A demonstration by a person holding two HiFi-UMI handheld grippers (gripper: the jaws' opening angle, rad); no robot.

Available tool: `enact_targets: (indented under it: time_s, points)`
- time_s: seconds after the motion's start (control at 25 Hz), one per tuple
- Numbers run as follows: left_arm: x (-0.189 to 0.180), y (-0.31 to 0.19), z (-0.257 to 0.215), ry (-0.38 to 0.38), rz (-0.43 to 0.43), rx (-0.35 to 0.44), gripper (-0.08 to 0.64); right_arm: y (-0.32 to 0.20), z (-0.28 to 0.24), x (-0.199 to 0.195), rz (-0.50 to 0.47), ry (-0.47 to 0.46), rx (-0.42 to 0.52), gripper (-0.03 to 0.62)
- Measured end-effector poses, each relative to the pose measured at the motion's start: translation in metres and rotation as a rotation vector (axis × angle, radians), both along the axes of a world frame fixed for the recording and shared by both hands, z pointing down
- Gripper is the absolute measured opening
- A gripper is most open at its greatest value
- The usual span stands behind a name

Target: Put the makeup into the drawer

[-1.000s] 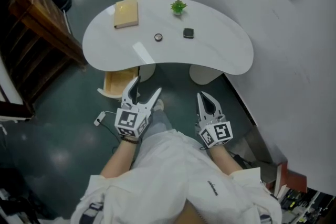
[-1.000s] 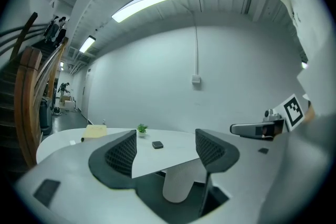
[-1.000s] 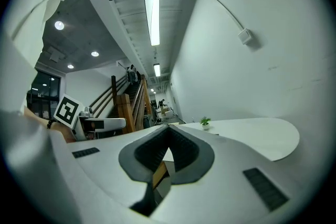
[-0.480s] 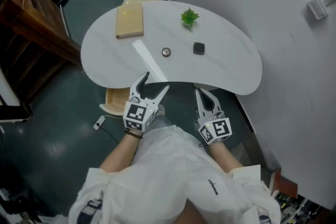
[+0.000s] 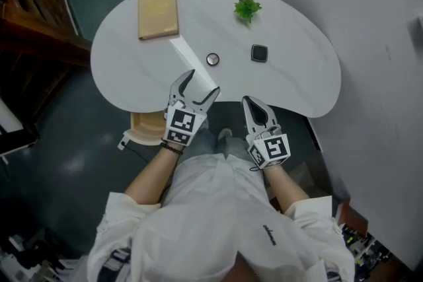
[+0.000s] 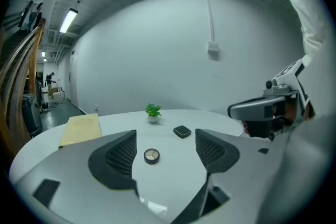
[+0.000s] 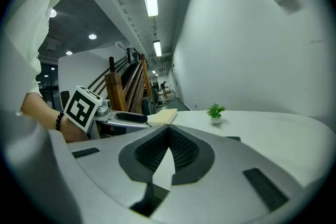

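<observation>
Head view: round black makeup compact (image 5: 212, 59) and square black case (image 5: 259, 53) lie on white curved table (image 5: 132, 66). Left tool (image 5: 202, 82) spread, right tool (image 5: 250, 102) pressed together, both empty. Nothing stowed.

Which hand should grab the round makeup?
Left. The left gripper is open and aimed at the round compact just ahead of it. The right gripper is shut and sits further away, at the table edge.
</observation>
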State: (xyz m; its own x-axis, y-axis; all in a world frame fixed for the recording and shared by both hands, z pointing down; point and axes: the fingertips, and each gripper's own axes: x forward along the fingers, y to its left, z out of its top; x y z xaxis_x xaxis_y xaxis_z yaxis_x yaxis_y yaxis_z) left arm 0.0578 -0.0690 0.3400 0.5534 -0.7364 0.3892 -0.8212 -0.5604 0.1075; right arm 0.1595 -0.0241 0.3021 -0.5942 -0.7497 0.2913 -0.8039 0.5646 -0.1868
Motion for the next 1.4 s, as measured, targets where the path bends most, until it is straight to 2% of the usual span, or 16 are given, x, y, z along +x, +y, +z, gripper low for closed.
enact_targets:
  time_s: [0.48,0.8,1.04,1.4]
  points:
    - [0.025,-0.061,0.084,-0.079,-0.067,-0.139,0.339,-0.067,0.077,-0.005,-0.064,0.035,-0.114,0.017]
    - [0.032,-0.091,0.135,-0.154,-0.135,-0.218,0.340,-0.101,0.114,-0.002,-0.116,0.023,-0.168,0.017]
    - [0.036,-0.106,0.156,-0.210,-0.181,-0.266,0.339,-0.111,0.134,0.001,-0.155,0.008,-0.196,0.017]
    - [0.035,-0.116,0.177,-0.231,-0.247,-0.310,0.339,-0.115,0.148,0.008,-0.216,0.005,-0.214,0.017]
